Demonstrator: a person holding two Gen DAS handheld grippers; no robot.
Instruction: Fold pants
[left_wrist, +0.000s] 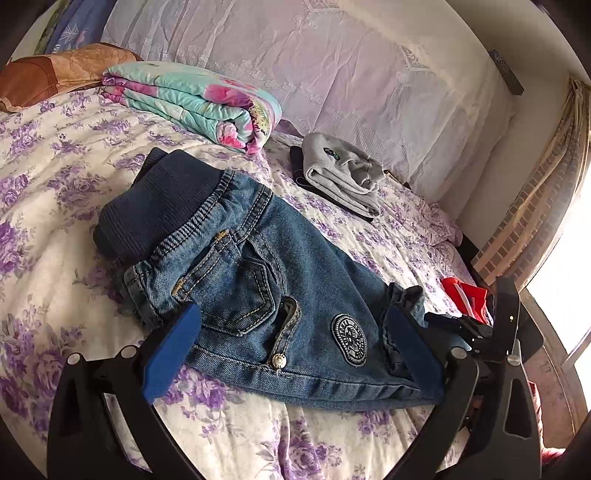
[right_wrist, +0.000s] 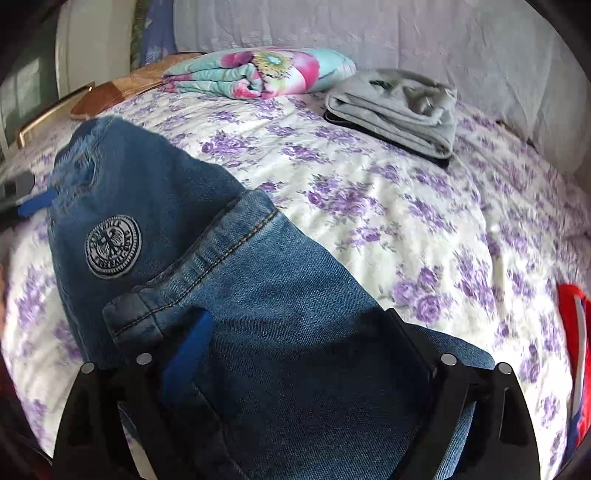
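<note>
Two open claws, left claw (left_wrist: 291, 332) and right claw (right_wrist: 299, 336), straddle the jeans (left_wrist: 258, 266) (right_wrist: 207, 266) on the bed (left_wrist: 55, 155) (right_wrist: 369, 192), gripping nothing.

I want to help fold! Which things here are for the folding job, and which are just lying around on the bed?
For the job: jeans, left gripper, right gripper.

Just lying about: grey folded clothes, flowery quilt, red cloth, brown pillow.

Daylight floods in from the window (left_wrist: 565, 295), which blows out to white glare at the left wrist view's right edge. Both fisheye pictures bend strongly toward dark corners, and the right wrist view's margins smear with motion blur.
</note>
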